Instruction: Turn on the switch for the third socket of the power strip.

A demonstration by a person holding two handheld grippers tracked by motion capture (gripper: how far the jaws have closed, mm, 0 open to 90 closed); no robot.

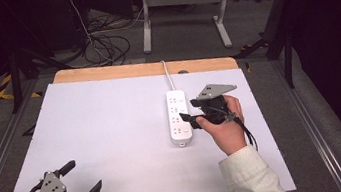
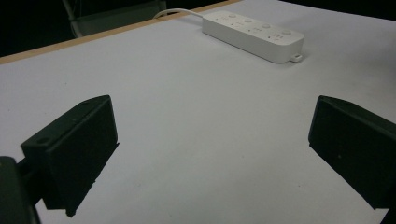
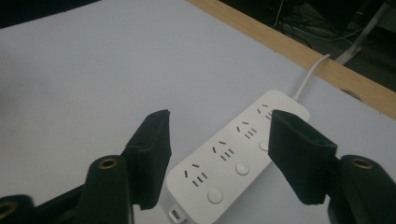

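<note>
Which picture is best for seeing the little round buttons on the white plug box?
The right gripper view: the power strip lies close beneath the open jaws, so its sockets and round buttons are plain. The high view shows the whole strip and its cable, but small. The left gripper view shows it far off, from the side.

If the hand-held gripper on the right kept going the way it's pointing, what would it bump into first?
Probably the white power strip. The right hand-held gripper points down at it with jaws open and nothing between them; the strip lies straight ahead on the table. How far above it the gripper hangs is hard to judge.
</note>
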